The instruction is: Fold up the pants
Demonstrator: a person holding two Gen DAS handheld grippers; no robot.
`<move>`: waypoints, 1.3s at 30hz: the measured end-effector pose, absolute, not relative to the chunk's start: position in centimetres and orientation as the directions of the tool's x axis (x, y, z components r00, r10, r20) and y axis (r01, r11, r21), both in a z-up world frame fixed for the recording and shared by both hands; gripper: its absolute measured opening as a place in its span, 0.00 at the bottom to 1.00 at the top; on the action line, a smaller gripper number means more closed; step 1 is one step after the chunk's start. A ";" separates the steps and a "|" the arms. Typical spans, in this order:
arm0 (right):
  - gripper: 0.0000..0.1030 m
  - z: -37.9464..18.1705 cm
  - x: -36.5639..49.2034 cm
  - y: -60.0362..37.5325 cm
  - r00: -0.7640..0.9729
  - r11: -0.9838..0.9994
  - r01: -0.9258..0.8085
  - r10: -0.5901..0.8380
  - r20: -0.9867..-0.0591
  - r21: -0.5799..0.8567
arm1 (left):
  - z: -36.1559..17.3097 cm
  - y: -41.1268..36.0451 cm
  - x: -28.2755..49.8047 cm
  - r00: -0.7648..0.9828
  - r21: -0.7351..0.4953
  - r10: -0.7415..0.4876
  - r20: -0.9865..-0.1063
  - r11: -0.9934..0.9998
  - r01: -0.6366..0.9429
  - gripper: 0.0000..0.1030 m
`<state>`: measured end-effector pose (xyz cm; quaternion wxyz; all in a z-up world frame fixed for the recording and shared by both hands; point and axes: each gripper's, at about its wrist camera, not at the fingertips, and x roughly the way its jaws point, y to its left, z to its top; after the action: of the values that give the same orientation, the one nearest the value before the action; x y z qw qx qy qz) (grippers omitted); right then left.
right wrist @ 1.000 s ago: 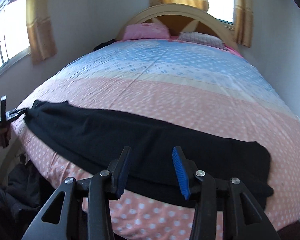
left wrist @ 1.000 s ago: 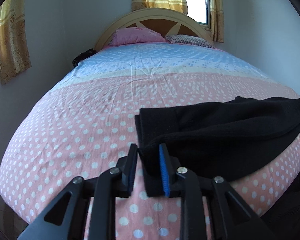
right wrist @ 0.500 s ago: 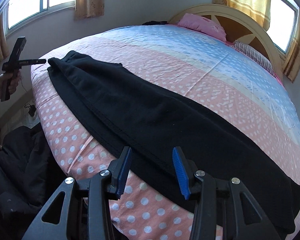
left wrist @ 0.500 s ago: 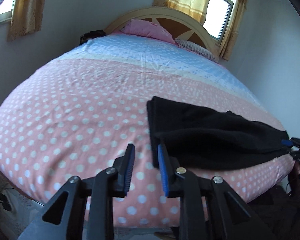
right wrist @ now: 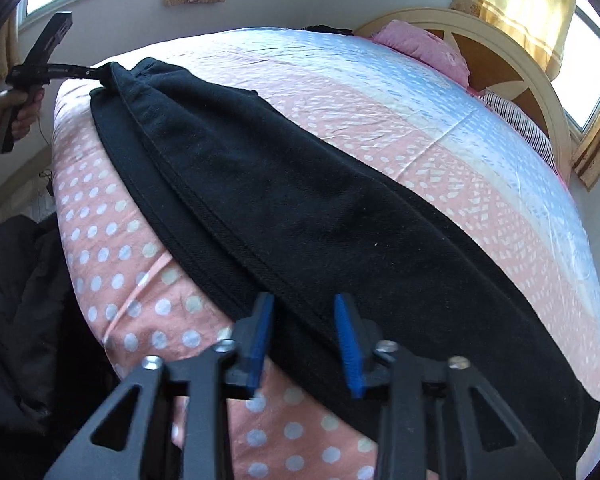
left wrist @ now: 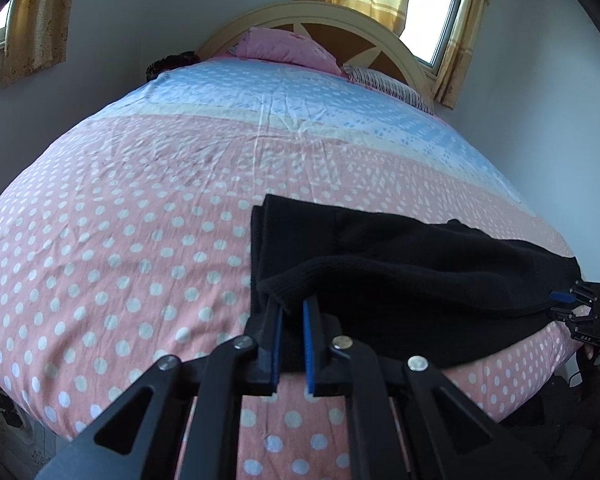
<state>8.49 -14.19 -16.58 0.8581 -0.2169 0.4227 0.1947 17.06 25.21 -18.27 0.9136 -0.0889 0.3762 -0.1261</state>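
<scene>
Black pants (right wrist: pixel 300 208) lie along the bed's (left wrist: pixel 140 220) near edge, the left gripper (left wrist: pixel 291 314) pinching one lifted end, the right gripper (right wrist: pixel 304 320) spread over the other end's seam.

The only lettering sits on the grippers, too small to read surely. On the right gripper (left wrist: pixel 580 316), at 3 o'clock in the left wrist view, white letters look like "DAS". The left gripper (right wrist: pixel 82 73) carries an illegible white mark.
</scene>
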 end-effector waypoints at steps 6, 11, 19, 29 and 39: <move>0.03 -14.1 7.2 -14.0 0.584 0.822 -0.536 0.196 -0.788 -0.192 | -16.9 26.1 16.4 0.715 -0.292 -0.331 -0.616 0.939 0.183 0.08; 0.02 -15.9 6.4 -14.2 0.549 0.805 -0.554 0.162 -0.820 -0.213 | -18.2 26.2 16.1 0.699 -0.296 -0.329 -0.634 0.939 0.174 0.08; 0.07 -16.0 6.3 -14.5 0.509 0.803 -0.573 0.196 -0.838 -0.160 | -19.6 26.8 15.3 0.672 -0.222 -0.269 -0.690 0.962 0.157 0.13; 0.48 -14.0 6.6 -12.3 0.505 0.782 -0.619 0.331 -0.797 -0.067 | -17.4 30.1 14.0 0.755 -0.169 -0.104 -0.647 0.986 -0.009 0.21; 0.12 -16.7 8.7 -8.5 0.425 0.771 -0.636 0.314 -0.849 -0.034 | -16.5 21.4 18.1 0.766 -0.167 -0.239 -0.596 0.971 0.173 0.51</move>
<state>8.73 -8.48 -16.65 0.8252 -0.1781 0.4521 0.2879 18.09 21.38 -16.54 0.9384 -0.0512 0.3236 -0.1099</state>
